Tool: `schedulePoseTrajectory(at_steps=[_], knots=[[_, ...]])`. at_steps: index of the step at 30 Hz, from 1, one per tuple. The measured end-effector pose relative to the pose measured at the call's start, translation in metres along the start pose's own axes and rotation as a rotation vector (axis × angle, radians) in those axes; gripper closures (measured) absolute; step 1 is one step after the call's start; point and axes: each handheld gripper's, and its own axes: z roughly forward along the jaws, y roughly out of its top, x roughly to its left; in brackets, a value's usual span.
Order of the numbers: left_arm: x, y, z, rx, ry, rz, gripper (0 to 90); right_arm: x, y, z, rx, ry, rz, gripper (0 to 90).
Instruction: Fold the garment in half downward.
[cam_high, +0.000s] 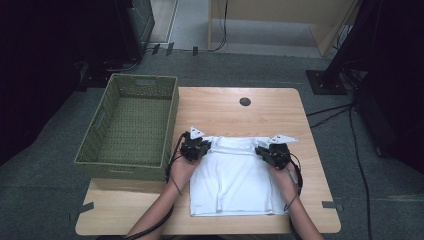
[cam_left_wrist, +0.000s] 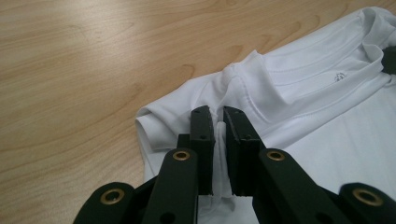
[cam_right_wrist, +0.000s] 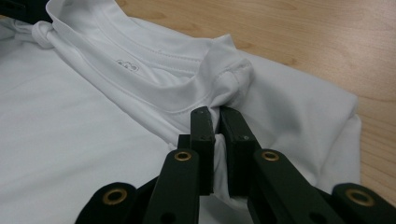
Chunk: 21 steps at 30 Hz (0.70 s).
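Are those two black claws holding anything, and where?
Yes: the white cotton T-shirt. The left claw and right claw each pinch a shoulder beside the collar.

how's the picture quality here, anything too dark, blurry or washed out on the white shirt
High view: dim, with near-black corners, while the white shirt stays readable and slightly soft. Left gripper view: the left gripper is sharp, the shirt collar bright but not blown out. Right gripper view: the right gripper is crisp, with soft shadows in the folds.
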Motion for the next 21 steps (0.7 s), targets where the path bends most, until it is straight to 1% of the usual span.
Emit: schedulePoseTrajectory(at_steps=[1, 4, 5, 8, 13, 15, 17, 21], knots=[[0.001, 0.001, 0.001, 0.003, 0.003, 0.005, 83.0, -0.001, 0.001, 0.001, -0.001, 0.001, 0.001, 85.4], [0.003, 0.005, 0.005, 0.001, 0.004, -0.002, 83.0, -0.003, 0.003, 0.003, -0.001, 0.000, 0.005, 85.4], [0.004, 0.006, 0.006, 0.001, 0.005, -0.003, 83.0, -0.004, 0.004, 0.004, -0.001, -0.002, -0.001, 85.4], [0.006, 0.009, 0.009, 0.003, 0.009, -0.003, 83.0, -0.006, 0.007, 0.007, -0.001, -0.002, 0.003, 85.4], [0.010, 0.014, 0.015, 0.002, 0.011, -0.014, 83.0, -0.010, 0.010, 0.011, -0.004, -0.010, -0.004, 85.3], [0.011, 0.016, 0.016, 0.005, 0.018, -0.008, 83.0, -0.011, 0.012, 0.012, -0.003, -0.012, -0.002, 85.2], [0.012, 0.018, 0.019, 0.002, 0.020, -0.011, 83.0, -0.013, 0.015, 0.015, -0.003, -0.017, 0.000, 85.2], [0.016, 0.023, 0.022, 0.010, 0.024, -0.016, 83.0, -0.017, 0.021, 0.020, 0.000, -0.020, 0.001, 85.2]])
